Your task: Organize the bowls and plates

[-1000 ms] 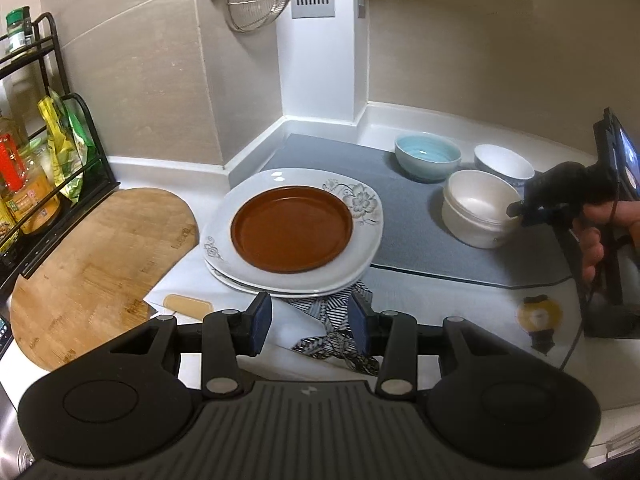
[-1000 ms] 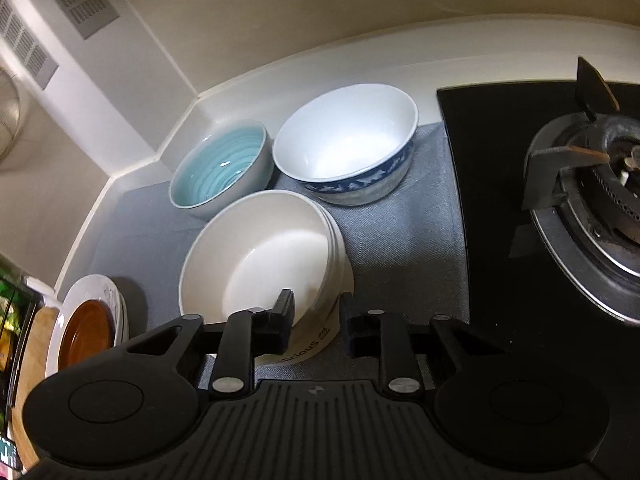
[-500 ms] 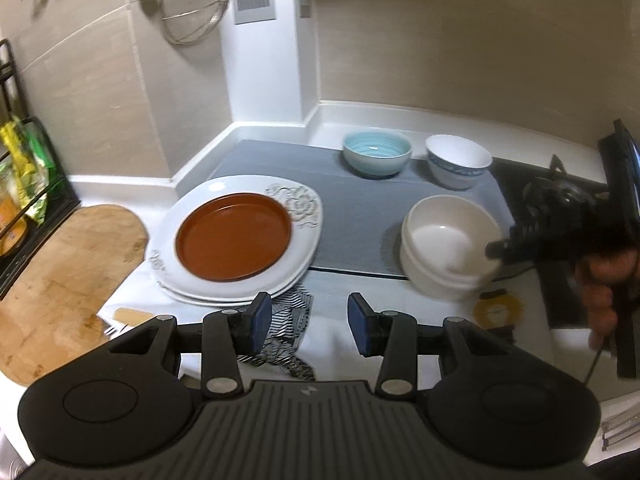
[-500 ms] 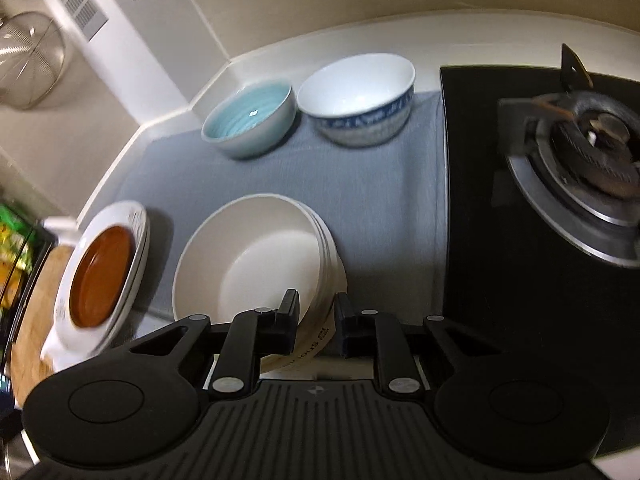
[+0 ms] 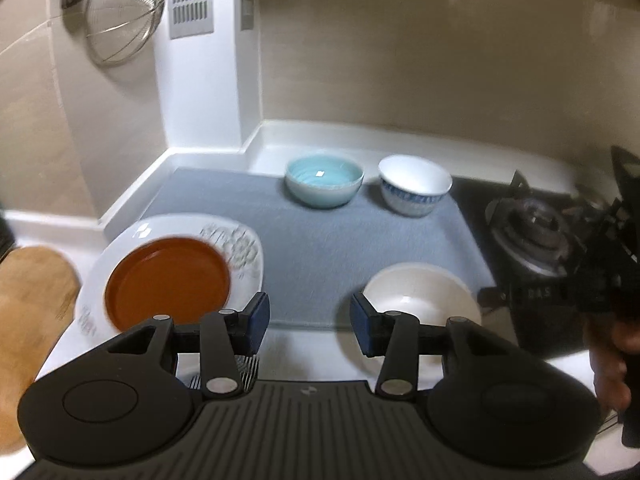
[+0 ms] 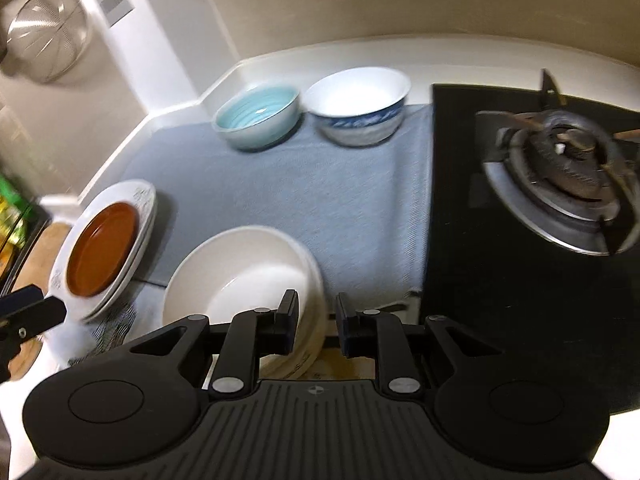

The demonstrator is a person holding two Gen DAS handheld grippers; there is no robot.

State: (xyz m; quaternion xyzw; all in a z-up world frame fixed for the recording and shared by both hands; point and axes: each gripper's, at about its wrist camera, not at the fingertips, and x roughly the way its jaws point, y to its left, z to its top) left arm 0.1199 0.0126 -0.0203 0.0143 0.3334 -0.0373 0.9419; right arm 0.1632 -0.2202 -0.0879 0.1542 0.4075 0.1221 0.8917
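My right gripper (image 6: pixel 314 326) is shut on the near rim of a stack of cream bowls (image 6: pixel 236 280), one finger inside and one outside. The stack also shows in the left wrist view (image 5: pixel 416 300) at the front edge of the grey mat (image 5: pixel 320 240). My left gripper (image 5: pixel 306 322) is open and empty above the counter edge, between the cream bowls and a brown plate (image 5: pixel 168 284) that lies on white floral plates (image 5: pixel 236 240). A light blue bowl (image 5: pixel 324 180) and a blue-patterned white bowl (image 5: pixel 414 188) stand at the back of the mat.
A gas stove (image 6: pixel 560 168) lies to the right of the mat. A wooden cutting board (image 5: pixel 28 320) lies at the left. A striped cloth (image 6: pixel 108 332) lies under the plates. A metal strainer (image 5: pixel 124 20) hangs on the wall.
The right gripper has drawn the cream bowl stack back toward the mat's front edge. The left gripper has swung to the right, away from the plates.
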